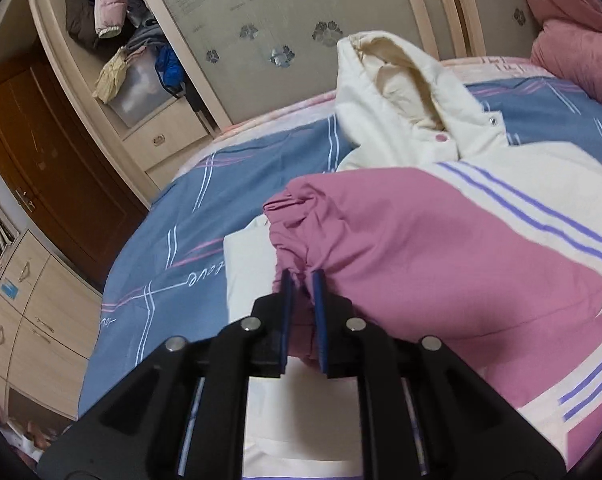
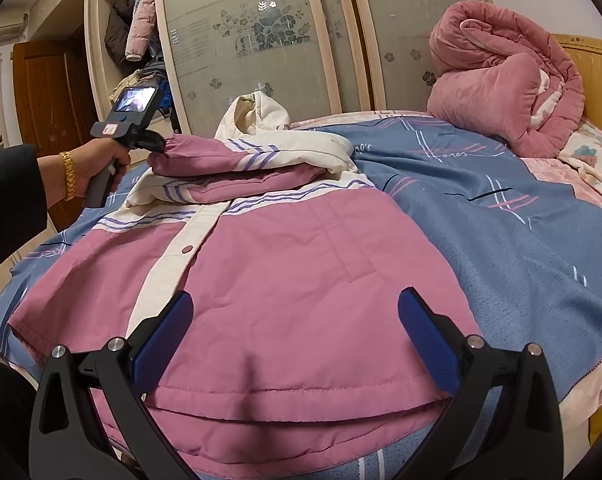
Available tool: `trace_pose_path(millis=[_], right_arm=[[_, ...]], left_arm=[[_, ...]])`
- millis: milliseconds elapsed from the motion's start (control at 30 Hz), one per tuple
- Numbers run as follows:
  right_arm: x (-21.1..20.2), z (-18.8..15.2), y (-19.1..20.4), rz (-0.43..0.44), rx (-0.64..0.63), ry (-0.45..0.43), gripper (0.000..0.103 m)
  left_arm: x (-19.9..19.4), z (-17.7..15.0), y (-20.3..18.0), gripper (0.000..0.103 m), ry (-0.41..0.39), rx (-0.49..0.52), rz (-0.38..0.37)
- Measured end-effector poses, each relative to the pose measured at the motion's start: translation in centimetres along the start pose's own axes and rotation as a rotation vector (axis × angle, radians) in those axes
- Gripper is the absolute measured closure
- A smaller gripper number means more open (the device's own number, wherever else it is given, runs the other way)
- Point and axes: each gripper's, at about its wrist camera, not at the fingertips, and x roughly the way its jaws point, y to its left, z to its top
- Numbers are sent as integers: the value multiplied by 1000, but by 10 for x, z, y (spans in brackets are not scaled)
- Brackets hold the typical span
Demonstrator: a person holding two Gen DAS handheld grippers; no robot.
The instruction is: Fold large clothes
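Bedroom scene: we see a pink-and-cream hooded jacket [image 2: 285, 264] spread over a blue plaid blanket [image 2: 481, 216] on the bed, its hem nearest us and its cream hood [image 1: 397, 80] lying toward the wardrobe's sliding doors [image 2: 253, 40].

Our left gripper [image 1: 301, 280] has its blue pads [image 1: 288, 300] drawn close together, pinching the gathered pink cuff of one sleeve [image 1: 401, 240]. From the right wrist view, we see that sleeve folded across the jacket's chest, with the cuff end raised off the body of the garment where the left gripper [image 2: 157, 144] holds it. A hand [image 2: 97, 168] wearing a gold bracelet [image 2: 68, 176] grips that tool's handle at the bed's left edge.

Our right gripper [image 2: 295, 340] stands with its jaws spread wide, one blue pad to either side of the jacket's lower front. The pink hem passes beneath and between the fingers [image 2: 429, 344], which pinch nothing; we cannot tell whether they rest on the fabric or hang just above it. The cream snap placket [image 2: 181, 256] runs away from the left finger toward the collar.

Beyond the jacket, a rolled pink quilt [image 2: 501, 80] sits near the wooden headboard [image 2: 589, 52], well apart from both grippers. Hanging coats [image 1: 105, 0] show in the open wardrobe section at left.
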Motion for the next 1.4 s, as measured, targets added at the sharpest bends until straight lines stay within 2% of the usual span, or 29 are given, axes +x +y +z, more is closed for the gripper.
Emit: trace_pose_path(millis=[100, 167, 200, 333, 400, 467, 500, 567, 667, 800, 967, 1067, 1167, 1233, 1300, 1400], right_arm=[[2, -1, 2, 4, -5, 8, 1], [3, -1, 4, 5, -12, 10, 1], [3, -1, 4, 5, -16, 11, 1], [5, -1, 4, 3, -10, 14, 1], [5, -1, 3, 2, -2, 12, 1], [5, 0, 3, 1, 2, 10, 1], [5, 0, 3, -1, 1, 9, 1], [5, 0, 3, -2, -2, 8, 1], [2, 0, 2, -7, -3, -9, 1], [-7, -1, 0, -8, -8, -44, 1], [-22, -4, 0, -19, -34, -92, 1], [-27, -7, 5, -30, -66, -114, 1], [-24, -9, 11, -45, -98, -103, 1], [-21, -11, 15, -56, -116, -91, 1], [-20, -11, 20, -59, -129, -90, 1], [-17, -11, 25, -64, -141, -88, 1]], left_arm=[[4, -6, 9, 91, 8, -3, -1], [8, -13, 14, 93, 23, -4, 32], [12, -17, 16, 91, 42, -9, 42], [27, -40, 29, 86, 90, -57, 0], [19, -49, 38, 71, 59, -93, -26], [2, -57, 50, 17, 18, -151, -81], [-19, -67, 59, 11, -39, -194, -111], [-50, -83, 66, 9, -99, -216, -140], [-114, -126, 74, 2, -183, -208, -196], [-205, -210, 76, 2, -274, -243, -287], [-269, -288, 62, 2, -370, -246, -274], [-279, -316, 55, 2, -387, -269, -215], [-268, -334, 52, 2, -346, -312, -254], [-258, -339, 46, 2, -314, -280, -276], [-253, -340, 40, 2, -303, -242, -268], [-251, -341, 38, 2, -303, -243, -295]])
